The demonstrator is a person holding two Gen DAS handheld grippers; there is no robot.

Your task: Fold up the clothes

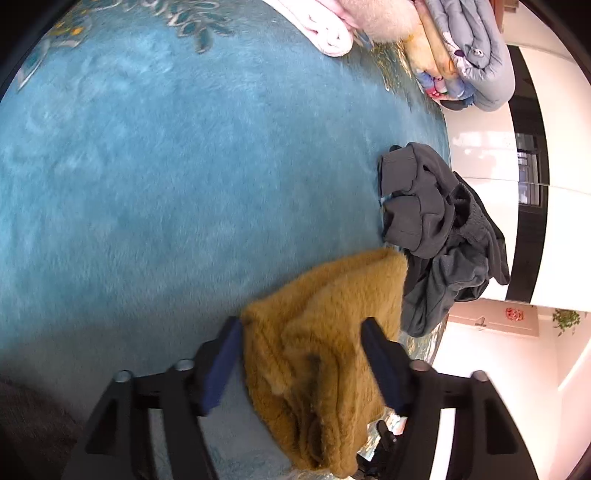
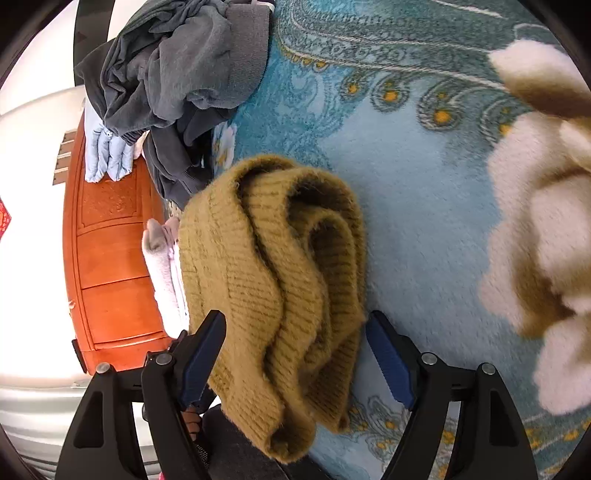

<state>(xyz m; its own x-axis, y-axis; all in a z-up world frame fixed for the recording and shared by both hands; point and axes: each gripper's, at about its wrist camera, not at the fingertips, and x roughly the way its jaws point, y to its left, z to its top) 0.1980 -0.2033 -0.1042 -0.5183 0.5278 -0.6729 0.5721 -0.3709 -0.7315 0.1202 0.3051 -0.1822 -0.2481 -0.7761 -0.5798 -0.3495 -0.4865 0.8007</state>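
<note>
Left fingers [image 1: 301, 334]: spread wide, blue pads either side of the mustard sweater [image 1: 325, 354]; whether the pads press the knit, I cannot tell.
Mustard sweater, left wrist view: bunched between the two fingers and running back past them toward the camera, its far end lying on the teal blanket [image 1: 166, 177].
Right fingers [image 2: 295, 332]: spread wide, with the same sweater [image 2: 280, 280] filling the gap between them; the right pad sits at the edge of the knit, and a firm pinch cannot be confirmed.
Mustard sweater, right wrist view: folded in thick ribbed rolls, extending ahead of the fingertips and hanging back below them.
Grey garment [image 1: 439, 229]: crumpled heap just beyond the sweater's far end, ahead and to the right of the left fingers, at the edge of the blanket; in the right wrist view it [image 2: 177, 70] lies ahead and to the left.
Folded stack [image 1: 461, 48]: grey quilt and patterned bedding, far ahead and right of the left fingers.
Pink towel [image 1: 321, 29]: rolled, far ahead of the left fingers, beside the stack.
Cream fleece [image 2: 546, 229]: fluffy mass right of the right fingers, on the blanket.
Orange wooden panel [image 2: 110, 258]: left of the right fingers, with pale blue folded cloth [image 2: 105, 155] resting against its top.
</note>
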